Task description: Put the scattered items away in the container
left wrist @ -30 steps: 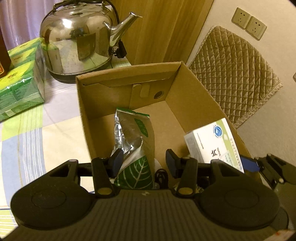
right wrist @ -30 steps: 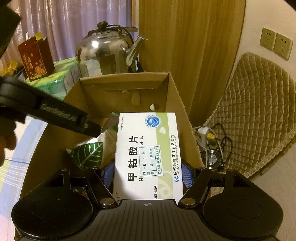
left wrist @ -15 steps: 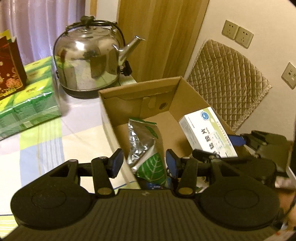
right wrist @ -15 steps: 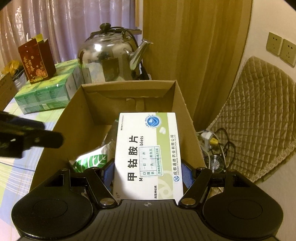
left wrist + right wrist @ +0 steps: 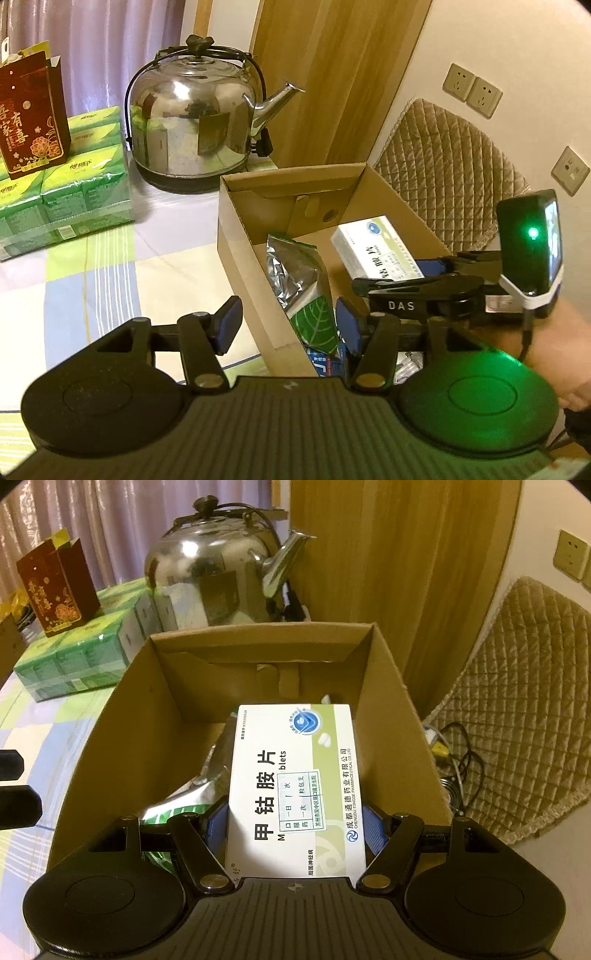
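From the left wrist, the left gripper (image 5: 290,325) is wide open and holds nothing, its fingers on both sides of the cardboard box (image 5: 240,236) wall. A silver leaf pouch (image 5: 303,280) stands inside the box. A kettle (image 5: 192,122) sits behind the box.

From the right wrist, the right gripper (image 5: 295,827) squeezes a white medicine box (image 5: 295,786) over the cardboard box (image 5: 122,720).

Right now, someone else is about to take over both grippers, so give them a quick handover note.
Right gripper: shut on the white medicine box, held over the open cardboard box, not yet released.
Left gripper: open and empty, its fingers straddling the carton's near left wall.
Already inside the carton: a silver and green foil pouch and a small blue packet at the near end.
Left to do: lower the medicine box and let go. The table in view shows only the kettle, green tissue packs and red gift bag; check for other scattered items.
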A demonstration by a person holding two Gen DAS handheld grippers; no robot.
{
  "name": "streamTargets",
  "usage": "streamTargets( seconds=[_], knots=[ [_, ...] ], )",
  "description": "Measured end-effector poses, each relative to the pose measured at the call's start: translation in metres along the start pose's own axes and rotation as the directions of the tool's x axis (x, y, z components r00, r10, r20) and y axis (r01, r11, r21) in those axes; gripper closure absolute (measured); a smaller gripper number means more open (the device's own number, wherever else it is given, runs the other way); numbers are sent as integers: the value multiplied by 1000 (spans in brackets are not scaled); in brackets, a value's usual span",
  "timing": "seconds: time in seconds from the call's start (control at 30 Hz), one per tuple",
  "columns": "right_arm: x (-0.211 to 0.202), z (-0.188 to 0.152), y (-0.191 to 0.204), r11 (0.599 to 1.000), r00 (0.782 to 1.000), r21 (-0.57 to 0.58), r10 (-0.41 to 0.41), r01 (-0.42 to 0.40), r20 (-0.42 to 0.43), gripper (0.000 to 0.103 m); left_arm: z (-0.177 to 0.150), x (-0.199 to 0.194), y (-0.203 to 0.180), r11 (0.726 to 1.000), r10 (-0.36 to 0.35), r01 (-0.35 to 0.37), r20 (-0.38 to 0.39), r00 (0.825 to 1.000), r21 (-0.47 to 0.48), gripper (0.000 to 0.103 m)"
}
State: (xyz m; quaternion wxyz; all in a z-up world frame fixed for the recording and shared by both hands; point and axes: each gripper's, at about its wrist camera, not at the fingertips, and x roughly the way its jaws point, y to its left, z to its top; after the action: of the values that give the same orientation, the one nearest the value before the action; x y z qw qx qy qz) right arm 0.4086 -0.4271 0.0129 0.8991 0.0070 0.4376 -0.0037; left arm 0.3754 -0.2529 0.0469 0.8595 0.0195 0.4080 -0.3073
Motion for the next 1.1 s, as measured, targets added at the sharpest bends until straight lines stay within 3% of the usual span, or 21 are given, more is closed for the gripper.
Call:
streamTargets(
  seconds=[0.23, 0.6, 0.8, 0.87, 1.1],
  knots=[
    [-12, -1, 3, 1000, 999, 6, -19, 18, 37, 34, -6, -4, 6, 1000, 7, -7, 0, 1000, -14, 50],
    [-70, -21, 11, 1000, 996, 6, 9, -10, 88, 14, -25, -37, -5, 999, 8, -7, 27, 1000, -39, 41],
    [-120, -40, 20, 1000, 992, -17, 18, -16, 125, 5, -40, -75, -15, 998, 27, -24, 66, 997, -50, 27],
    [-137, -51, 23, 999, 991, -31, 16, -12, 135, 3, -47, -89, -19, 998, 30, -25, 81, 996, -54, 17],
    [-188, -84, 33, 1000, 989, -26, 11, -7, 151, 2, -74, -131, -38, 998, 57, -51, 125, 990, -47, 3]
  ],
)
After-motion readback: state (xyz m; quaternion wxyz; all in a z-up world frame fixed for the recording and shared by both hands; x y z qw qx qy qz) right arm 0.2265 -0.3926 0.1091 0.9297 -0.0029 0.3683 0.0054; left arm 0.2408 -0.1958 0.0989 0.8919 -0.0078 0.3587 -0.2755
